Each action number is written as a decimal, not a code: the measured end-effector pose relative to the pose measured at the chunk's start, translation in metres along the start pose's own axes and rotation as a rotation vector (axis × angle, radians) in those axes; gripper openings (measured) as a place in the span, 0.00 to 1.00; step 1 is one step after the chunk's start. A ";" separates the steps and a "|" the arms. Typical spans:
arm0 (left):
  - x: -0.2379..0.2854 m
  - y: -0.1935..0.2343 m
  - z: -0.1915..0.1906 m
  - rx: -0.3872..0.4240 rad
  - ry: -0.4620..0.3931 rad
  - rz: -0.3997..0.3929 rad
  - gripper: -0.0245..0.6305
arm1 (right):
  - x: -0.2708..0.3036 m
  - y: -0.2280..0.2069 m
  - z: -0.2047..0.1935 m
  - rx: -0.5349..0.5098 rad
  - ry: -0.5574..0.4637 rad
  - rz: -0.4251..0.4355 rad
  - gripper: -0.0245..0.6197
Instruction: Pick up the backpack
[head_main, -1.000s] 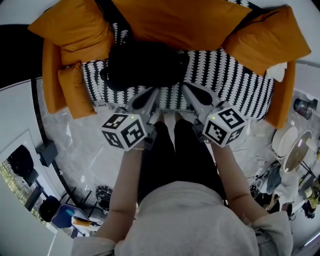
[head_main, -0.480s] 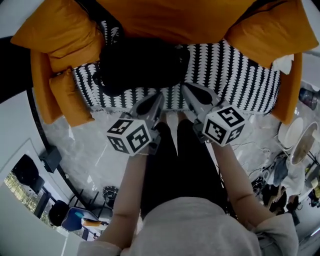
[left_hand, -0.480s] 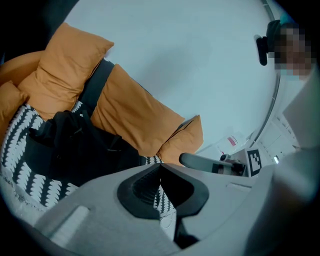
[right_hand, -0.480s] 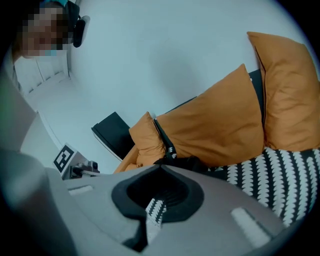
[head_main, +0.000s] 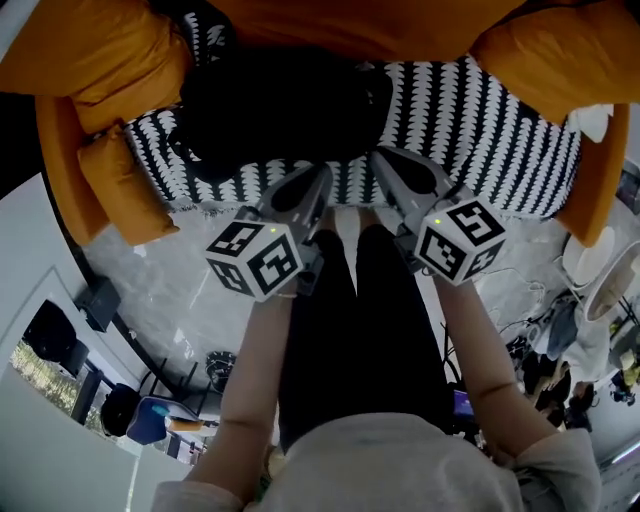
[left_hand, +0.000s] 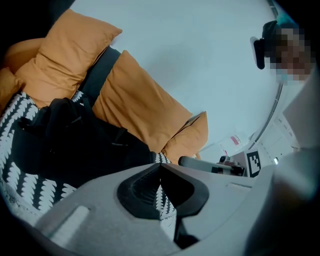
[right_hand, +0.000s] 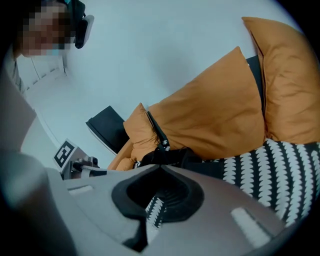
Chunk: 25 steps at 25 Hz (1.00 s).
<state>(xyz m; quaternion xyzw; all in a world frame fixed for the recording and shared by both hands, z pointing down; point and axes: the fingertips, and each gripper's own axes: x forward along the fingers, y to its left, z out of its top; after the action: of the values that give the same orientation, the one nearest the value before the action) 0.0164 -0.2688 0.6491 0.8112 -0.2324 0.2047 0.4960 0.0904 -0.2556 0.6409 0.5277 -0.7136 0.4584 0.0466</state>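
Observation:
A black backpack (head_main: 275, 115) lies slumped on the sofa's black-and-white patterned seat cover (head_main: 480, 130), left of middle, against the orange back cushions. My left gripper (head_main: 318, 176) is shut and empty, hovering over the seat's front edge just short of the backpack's near side. My right gripper (head_main: 380, 158) is also shut and empty, beside the backpack's right end. In the left gripper view the backpack (left_hand: 75, 145) fills the left side beyond the closed tips (left_hand: 160, 164). In the right gripper view only a black corner of the backpack (right_hand: 170, 156) shows above the closed tips (right_hand: 160, 168).
Orange cushions (head_main: 110, 60) and padded arms (head_main: 120, 185) ring the sofa. The person's black-trousered legs (head_main: 360, 330) stand right at the seat's front. Grey marble floor (head_main: 170, 290) lies to the left, with cables and clutter (head_main: 570, 330) at the right.
Both grippers have sunk toward the seat's front edge, side by side. The sofa and backpack now look larger and closer. Both jaws stayed shut.

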 end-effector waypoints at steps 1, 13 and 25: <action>0.004 0.002 -0.001 -0.003 0.002 0.000 0.05 | 0.002 -0.004 -0.002 0.006 -0.002 -0.007 0.04; 0.029 0.006 -0.011 -0.027 0.008 -0.013 0.05 | 0.012 -0.043 -0.016 0.050 0.003 -0.051 0.21; 0.036 0.037 -0.014 -0.045 0.027 0.002 0.05 | 0.055 -0.067 -0.034 0.180 0.039 -0.136 0.54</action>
<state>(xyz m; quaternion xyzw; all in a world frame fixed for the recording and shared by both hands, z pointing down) 0.0222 -0.2772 0.7013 0.7970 -0.2309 0.2108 0.5168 0.1057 -0.2722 0.7313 0.5681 -0.6310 0.5265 0.0439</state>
